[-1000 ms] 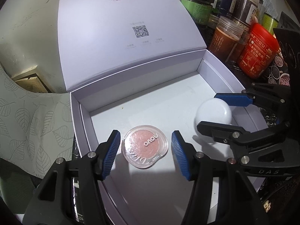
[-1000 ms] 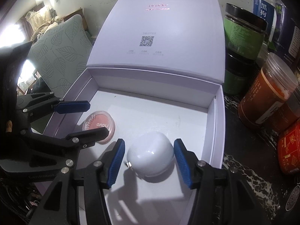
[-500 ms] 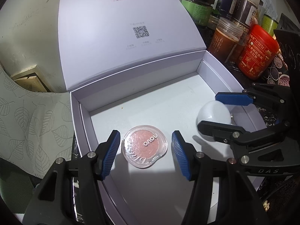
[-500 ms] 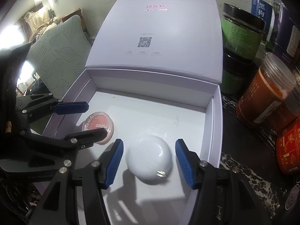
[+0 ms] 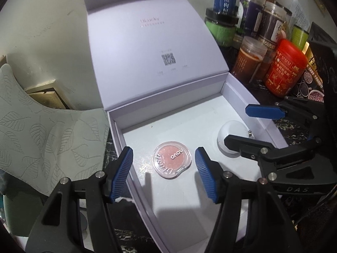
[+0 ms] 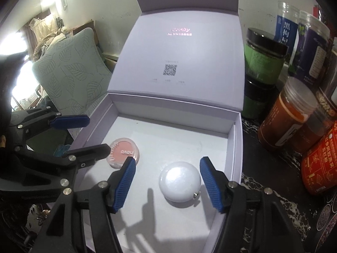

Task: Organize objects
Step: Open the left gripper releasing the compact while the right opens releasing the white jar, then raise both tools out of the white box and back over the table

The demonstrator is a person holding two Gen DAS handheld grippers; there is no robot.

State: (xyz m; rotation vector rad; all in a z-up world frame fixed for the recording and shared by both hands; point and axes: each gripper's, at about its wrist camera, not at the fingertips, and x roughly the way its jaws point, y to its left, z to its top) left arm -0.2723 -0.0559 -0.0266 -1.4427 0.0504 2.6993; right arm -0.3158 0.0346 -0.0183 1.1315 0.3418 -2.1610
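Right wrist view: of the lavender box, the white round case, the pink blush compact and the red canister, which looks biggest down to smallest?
1. lavender box, by far.
2. red canister, though cut off at the frame edge.
3. white round case.
4. pink blush compact, partly hidden and farther back, so the last two are unsure.

Text I can read: "novo" on the round clear-lidded pink blush compact; "DAS" on the black plastic right gripper body; a QR code on the pale lilac cardboard box lid.
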